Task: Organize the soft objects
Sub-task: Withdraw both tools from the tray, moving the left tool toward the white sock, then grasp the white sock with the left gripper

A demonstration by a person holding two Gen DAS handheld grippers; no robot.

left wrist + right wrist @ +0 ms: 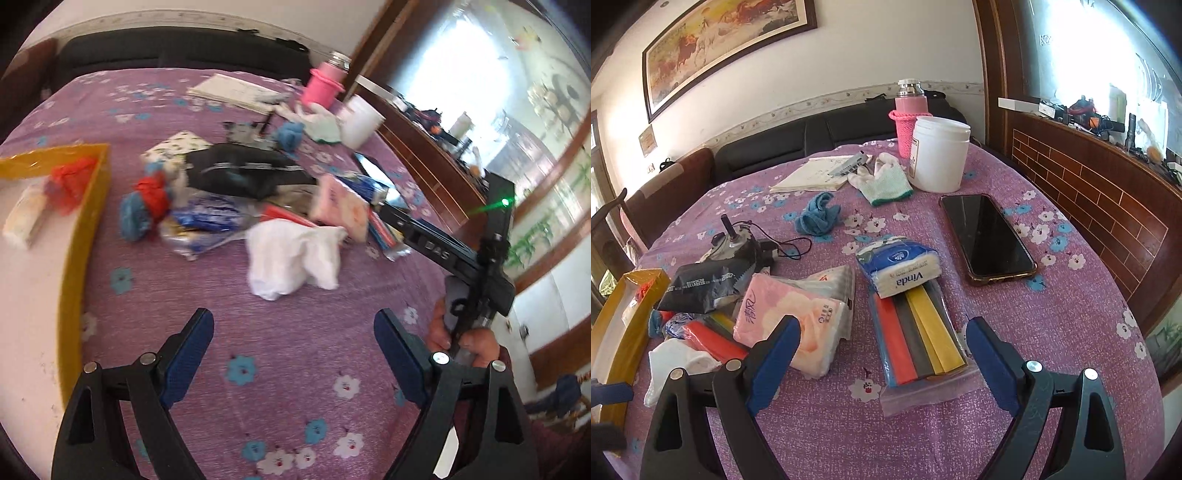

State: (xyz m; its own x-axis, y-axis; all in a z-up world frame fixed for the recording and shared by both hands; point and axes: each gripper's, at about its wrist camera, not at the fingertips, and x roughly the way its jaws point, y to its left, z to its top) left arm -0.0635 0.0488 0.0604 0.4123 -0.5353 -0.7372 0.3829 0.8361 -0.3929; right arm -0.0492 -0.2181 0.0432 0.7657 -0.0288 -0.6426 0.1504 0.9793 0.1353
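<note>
purple floral tablecloth (1052,332) | L gripper (293,354) wide, holds 0, near crumpled white plastic bag (291,254) | R gripper (882,354) wide, holds 0, over clear zip bag w/ coloured strips (919,343)

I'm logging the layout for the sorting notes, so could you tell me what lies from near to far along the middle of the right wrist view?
Bag of coloured strips → Vinda tissue pack → green-cuffed glove → white tub → pink-sleeved flask.
</note>
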